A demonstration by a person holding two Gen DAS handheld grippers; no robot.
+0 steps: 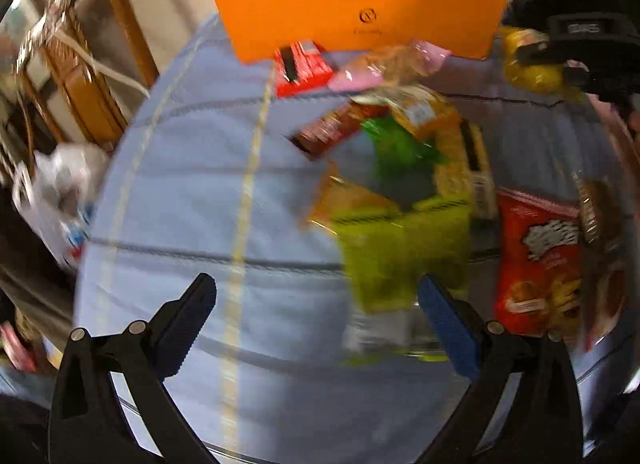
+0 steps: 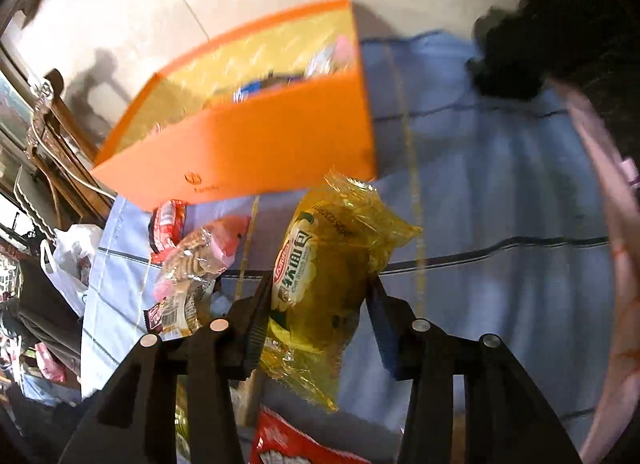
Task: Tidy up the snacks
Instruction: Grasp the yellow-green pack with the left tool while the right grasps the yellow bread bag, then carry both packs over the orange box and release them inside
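An orange box [image 1: 356,3] stands at the far side of the blue tablecloth [image 1: 180,183]; it also shows in the right wrist view [image 2: 248,147], with packets inside. My right gripper [image 2: 320,288] is shut on a yellow bread packet [image 2: 320,276] and holds it above the cloth in front of the box; the packet [image 1: 528,63] and that gripper also show in the left wrist view. My left gripper [image 1: 316,296] is open and empty above the cloth, left of a blurred heap of snacks with a yellow-green packet [image 1: 404,256] nearest it.
A red packet [image 1: 536,260], a brown bar [image 1: 328,131], a red box [image 1: 300,67] and a pink cookie bag [image 1: 384,63] lie on the cloth. A wooden chair [image 1: 88,75] and a white plastic bag [image 1: 60,191] are at the left table edge.
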